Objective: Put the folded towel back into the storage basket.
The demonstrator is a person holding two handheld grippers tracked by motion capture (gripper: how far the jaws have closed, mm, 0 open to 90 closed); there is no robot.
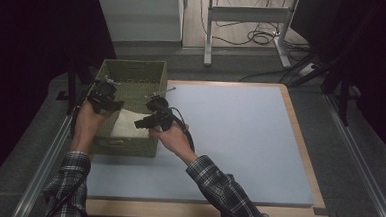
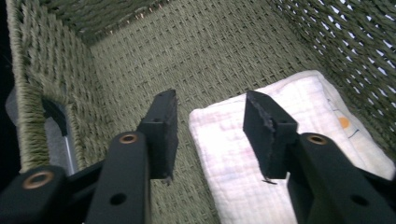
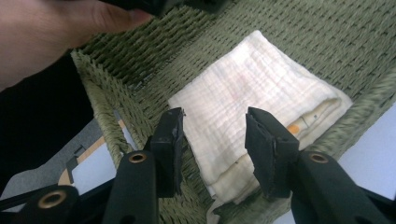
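Where it lies folded, cloth [image 2: 243, 149] looks cream.

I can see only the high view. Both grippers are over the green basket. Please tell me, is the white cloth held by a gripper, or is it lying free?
Observer: It is lying free. In the left gripper view the folded cloth rests flat on the bottom of the basket, and the left gripper has its jaws apart with nothing between them.
Operator: And the right gripper?
Observer: The right gripper is open too. Its jaws hang above the cloth and do not press on it.
Operator: Is the cloth plain white?
Observer: Not fully. Near one folded edge there is a small orange dot with thin dark lines beside it.
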